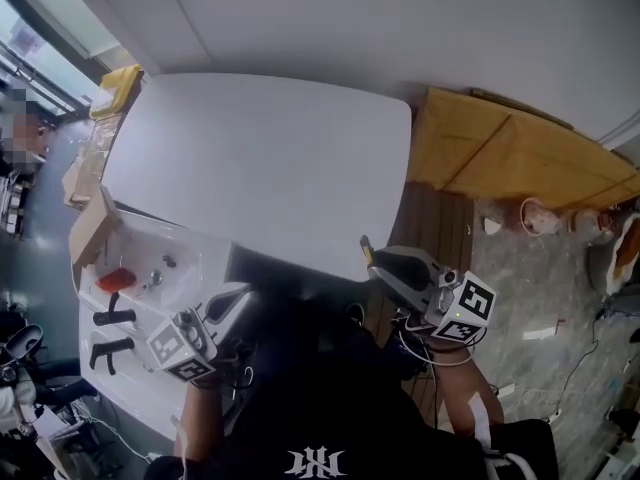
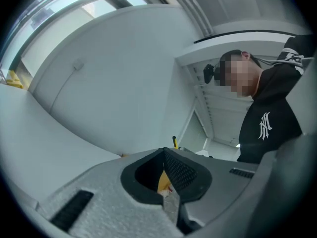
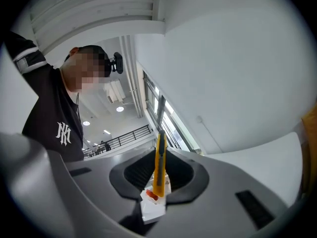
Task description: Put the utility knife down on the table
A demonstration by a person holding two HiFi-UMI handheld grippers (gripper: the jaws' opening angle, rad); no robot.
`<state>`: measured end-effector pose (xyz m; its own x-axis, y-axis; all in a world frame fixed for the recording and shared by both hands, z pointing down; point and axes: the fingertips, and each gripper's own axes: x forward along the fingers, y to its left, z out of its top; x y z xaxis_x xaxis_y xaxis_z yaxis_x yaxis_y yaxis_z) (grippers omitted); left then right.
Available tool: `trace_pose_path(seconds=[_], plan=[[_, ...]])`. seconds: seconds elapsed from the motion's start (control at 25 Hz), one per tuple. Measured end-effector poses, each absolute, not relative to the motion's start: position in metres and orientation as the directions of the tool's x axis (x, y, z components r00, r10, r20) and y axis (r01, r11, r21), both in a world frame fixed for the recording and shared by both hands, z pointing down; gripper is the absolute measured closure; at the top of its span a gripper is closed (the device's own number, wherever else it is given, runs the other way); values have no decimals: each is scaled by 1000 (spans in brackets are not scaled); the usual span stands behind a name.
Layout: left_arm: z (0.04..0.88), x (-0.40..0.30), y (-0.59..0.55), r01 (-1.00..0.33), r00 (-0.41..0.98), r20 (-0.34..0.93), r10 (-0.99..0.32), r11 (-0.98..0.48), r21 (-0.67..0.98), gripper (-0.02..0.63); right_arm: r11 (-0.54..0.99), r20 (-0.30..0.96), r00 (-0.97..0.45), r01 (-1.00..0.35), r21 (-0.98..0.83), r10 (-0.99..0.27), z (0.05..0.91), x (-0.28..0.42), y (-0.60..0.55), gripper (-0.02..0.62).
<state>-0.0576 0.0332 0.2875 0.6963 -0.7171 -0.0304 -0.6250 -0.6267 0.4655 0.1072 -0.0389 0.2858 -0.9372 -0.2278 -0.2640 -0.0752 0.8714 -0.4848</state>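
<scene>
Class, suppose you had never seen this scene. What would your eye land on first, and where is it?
The yellow utility knife catches the eye first. It stands upright, clamped in the right tool, by the near right corner of the table. Next is the broad white table with rounded corners, which fills the middle of the head view. To its left, a small red item lies in a clear tray.

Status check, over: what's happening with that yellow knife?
Right gripper shut on utility knife, held upright. Left gripper shut. Knife not yet on table, nothing blocking.
</scene>
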Motion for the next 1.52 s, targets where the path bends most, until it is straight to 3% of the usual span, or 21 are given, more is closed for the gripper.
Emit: trace_pose_path(seconds=[0.44, 0.6, 0.76, 1.04, 1.24, 1.52], plan=[[329, -111, -140, -464, 761, -126, -637, -670, 579, 600, 830, -112, -934, -240, -504, -339, 294, 19, -164, 541], [354, -126, -198, -448, 809, -80, -582, -700, 556, 600, 799, -41, -915, -329, -504, -402, 306, 2, -220, 541], [400, -142, -256, -474, 793, -25, -608, -643, 601, 600, 763, 36, -886, -418, -493, -462, 349, 3, -278, 542], [472, -134, -317, -548, 753, 45, -656, -588, 594, 600, 793, 168, -916, -401, -459, -365, 465, 1, -366, 541], [512, -116, -359, -595, 699, 56, -713, -537, 598, 600, 863, 379, -883, -403, -305, -279, 559, -22, -434, 541], [562, -95, -399, -628, 714, 121, -690, -554, 546, 600, 925, 546, -809, -350, -149, -218, 623, -40, -472, 542]])
